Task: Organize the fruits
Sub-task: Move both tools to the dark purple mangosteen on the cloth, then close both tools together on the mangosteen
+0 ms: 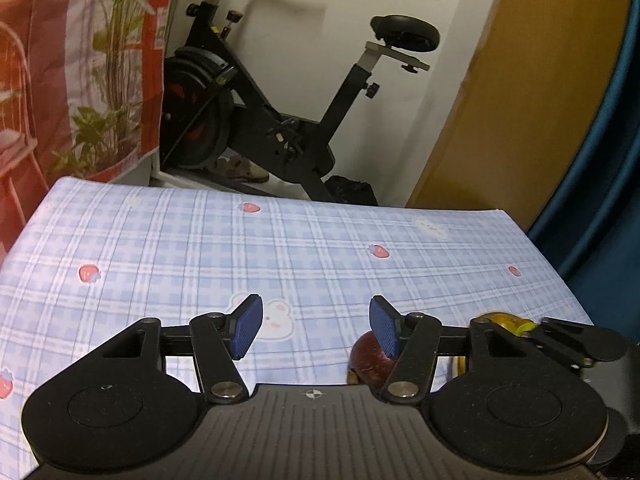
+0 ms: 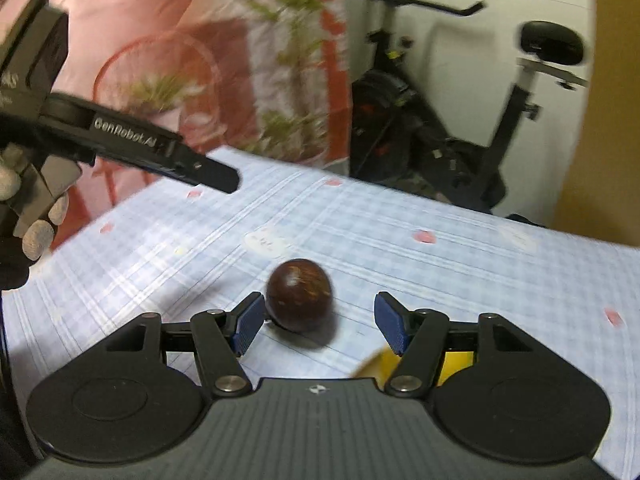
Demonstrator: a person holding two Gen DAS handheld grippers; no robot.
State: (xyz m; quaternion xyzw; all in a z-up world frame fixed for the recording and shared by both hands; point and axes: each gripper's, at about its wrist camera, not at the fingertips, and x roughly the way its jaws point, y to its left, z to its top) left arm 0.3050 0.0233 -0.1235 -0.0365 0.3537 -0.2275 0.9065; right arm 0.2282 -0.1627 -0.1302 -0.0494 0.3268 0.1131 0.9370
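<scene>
A blue checked tablecloth (image 1: 280, 248) covers the table, an exercise bike (image 1: 280, 112) behind its far edge. The left gripper (image 1: 316, 326) hovers released and empty above bare cloth. The right gripper (image 2: 320, 322), also released, brackets a dark round fruit (image 2: 300, 294) beside its left pad.

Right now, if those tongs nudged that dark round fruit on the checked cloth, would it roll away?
Probably: the dark round fruit looks ball-shaped with nothing blocking it. Its glossy skin may slip against the right tongs. The checked cloth might slow it.
</scene>
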